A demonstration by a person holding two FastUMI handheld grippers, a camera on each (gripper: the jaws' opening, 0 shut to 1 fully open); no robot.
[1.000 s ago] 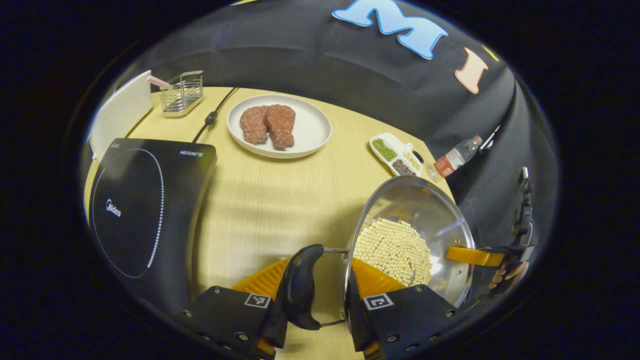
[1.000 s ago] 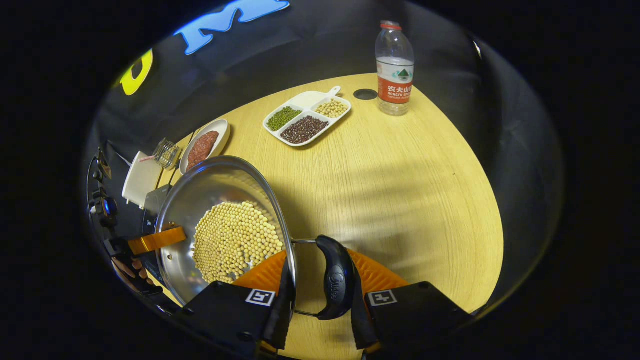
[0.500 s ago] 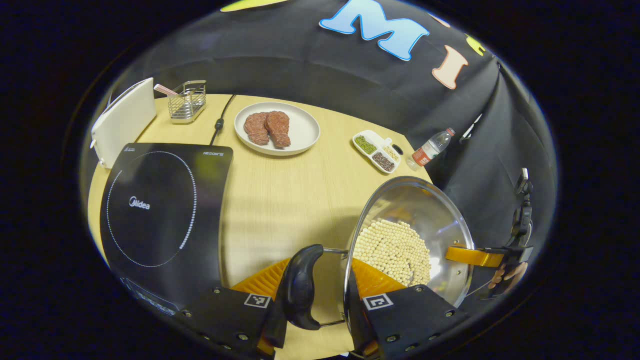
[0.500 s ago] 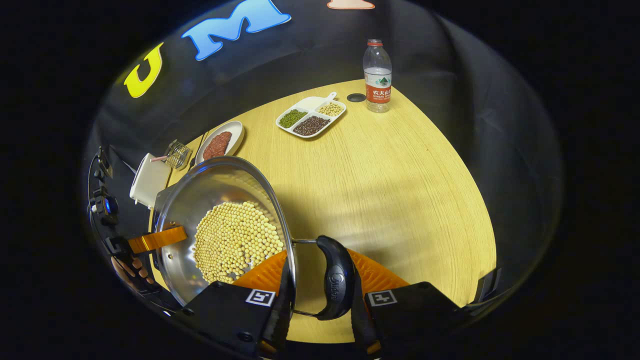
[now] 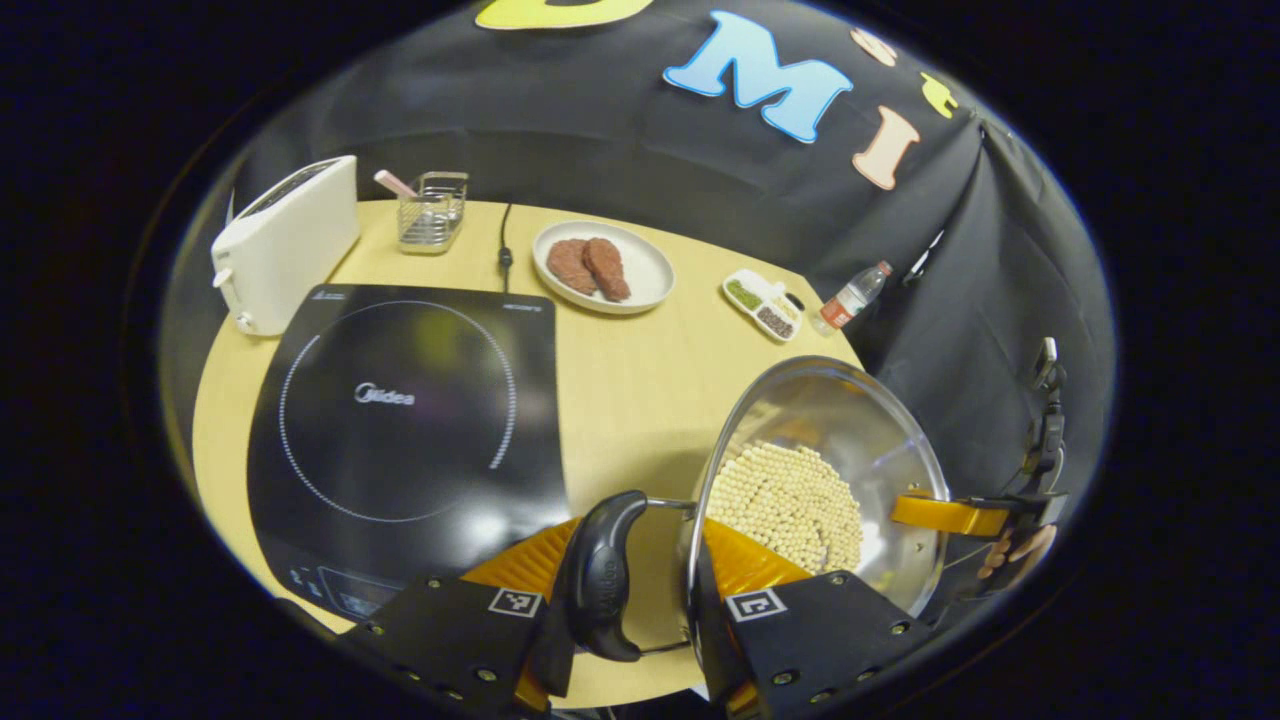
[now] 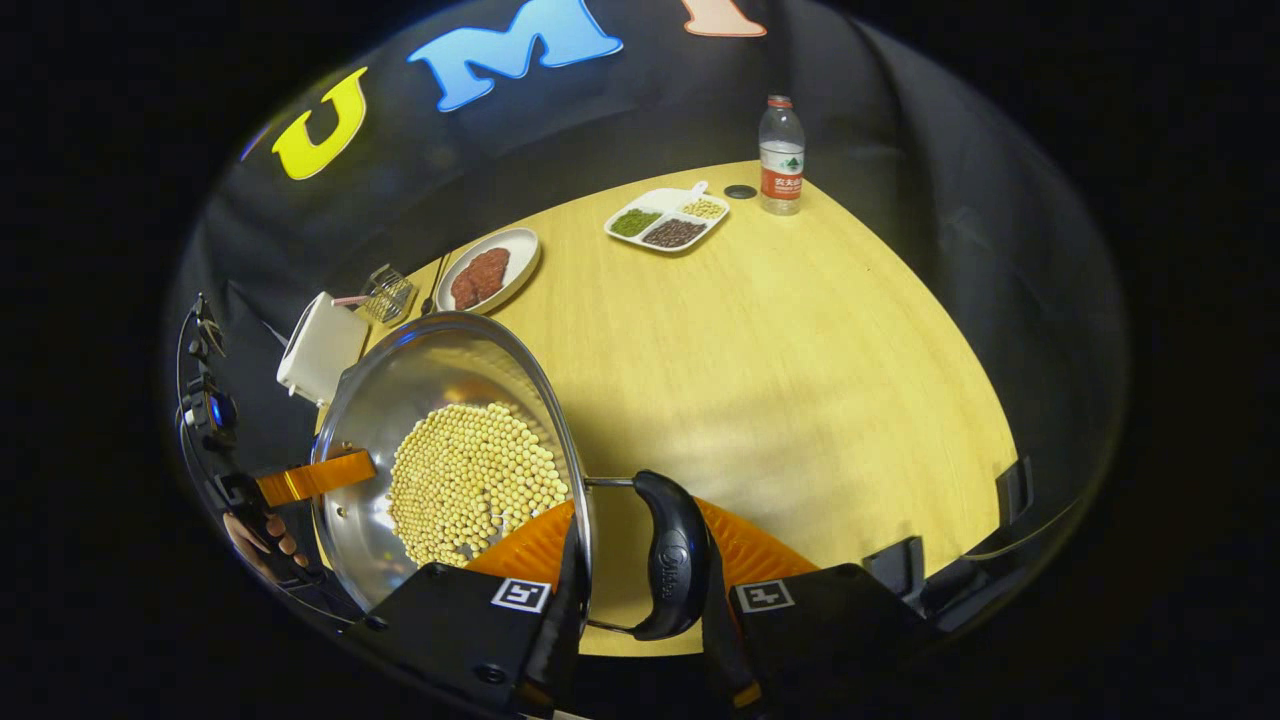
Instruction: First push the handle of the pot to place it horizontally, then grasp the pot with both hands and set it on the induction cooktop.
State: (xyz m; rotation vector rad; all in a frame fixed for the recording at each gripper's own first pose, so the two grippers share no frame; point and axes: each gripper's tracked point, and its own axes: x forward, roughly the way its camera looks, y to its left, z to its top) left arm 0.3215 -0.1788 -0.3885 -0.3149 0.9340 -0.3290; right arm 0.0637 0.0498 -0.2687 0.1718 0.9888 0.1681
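A steel pot (image 5: 830, 410) with pale beans (image 5: 790, 500) in it hangs in the air above the wooden table (image 5: 620, 380), held level from both sides. My left gripper (image 5: 640, 565) is shut on its black side handle (image 5: 600, 580). My right gripper (image 6: 640, 565) is shut on the opposite black handle (image 6: 675, 565), with the pot's bowl (image 6: 420, 375) to its left. Each view shows the other gripper across the bowl: the right gripper (image 5: 950, 512) and the left gripper (image 6: 315, 478). The black induction cooktop (image 5: 400, 420) lies on the table to the left of and below the pot.
Behind the cooktop stand a white toaster (image 5: 285, 240) and a wire basket (image 5: 432, 210), with a power cord (image 5: 503, 250) beside them. A plate of meat (image 5: 603, 265), a divided dish of beans (image 6: 667, 215) and a water bottle (image 6: 781, 155) sit at the far edge.
Both grippers have lifted the pot higher; the table looks farther away. The cooktop has come fully into the left gripper view, nearer its middle. Both grips are unchanged.
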